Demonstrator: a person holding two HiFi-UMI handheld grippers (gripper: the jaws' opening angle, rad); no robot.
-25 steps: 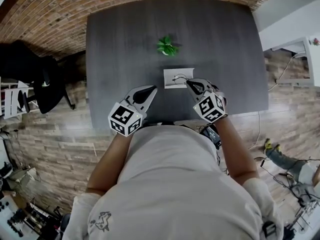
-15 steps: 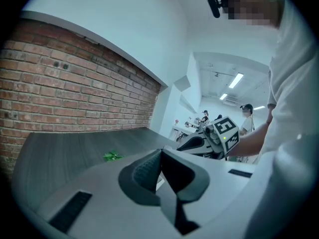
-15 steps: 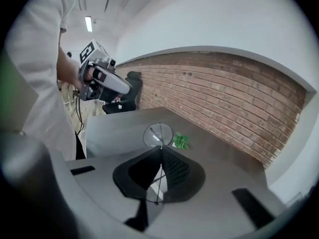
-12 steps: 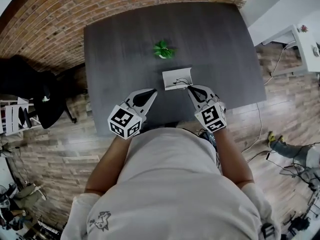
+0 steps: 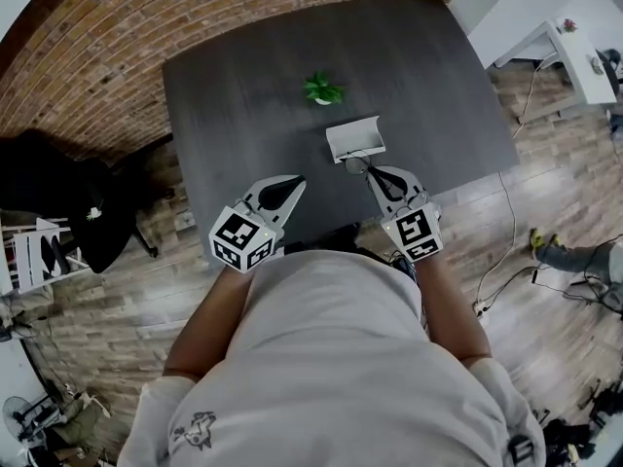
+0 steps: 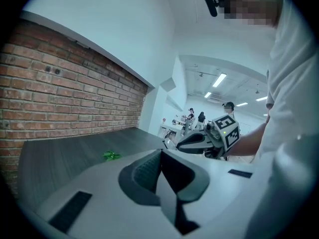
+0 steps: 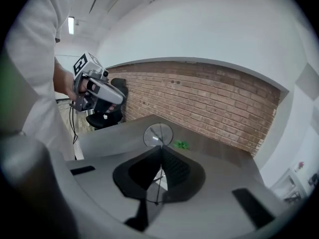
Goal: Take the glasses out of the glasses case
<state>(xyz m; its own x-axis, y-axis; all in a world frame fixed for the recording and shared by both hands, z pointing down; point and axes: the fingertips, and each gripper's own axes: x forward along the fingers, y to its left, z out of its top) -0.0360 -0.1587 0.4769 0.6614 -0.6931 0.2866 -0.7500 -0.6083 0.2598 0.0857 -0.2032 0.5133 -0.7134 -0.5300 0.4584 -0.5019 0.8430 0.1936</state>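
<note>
The white glasses case (image 5: 355, 138) lies open on the dark table (image 5: 243, 95), and its inside looks bare. My right gripper (image 5: 374, 172) hangs just in front of the case, shut on the thin-framed glasses (image 5: 357, 164). In the right gripper view one round lens (image 7: 158, 135) stands above the closed jaws of that gripper (image 7: 160, 154), and a second lens shows below them. My left gripper (image 5: 293, 181) hovers over the table's near edge, left of the case, shut with nothing in it (image 6: 160, 154).
A small green plant (image 5: 322, 89) stands behind the case, mid-table. A black chair (image 5: 68, 197) is left of the table and a white desk (image 5: 574, 42) at the far right. A brick wall runs behind the table.
My right gripper has risen and drawn back from the case with the glasses, which now hang outside it. The left gripper has lifted a little. The case looks farther from both grippers.
</note>
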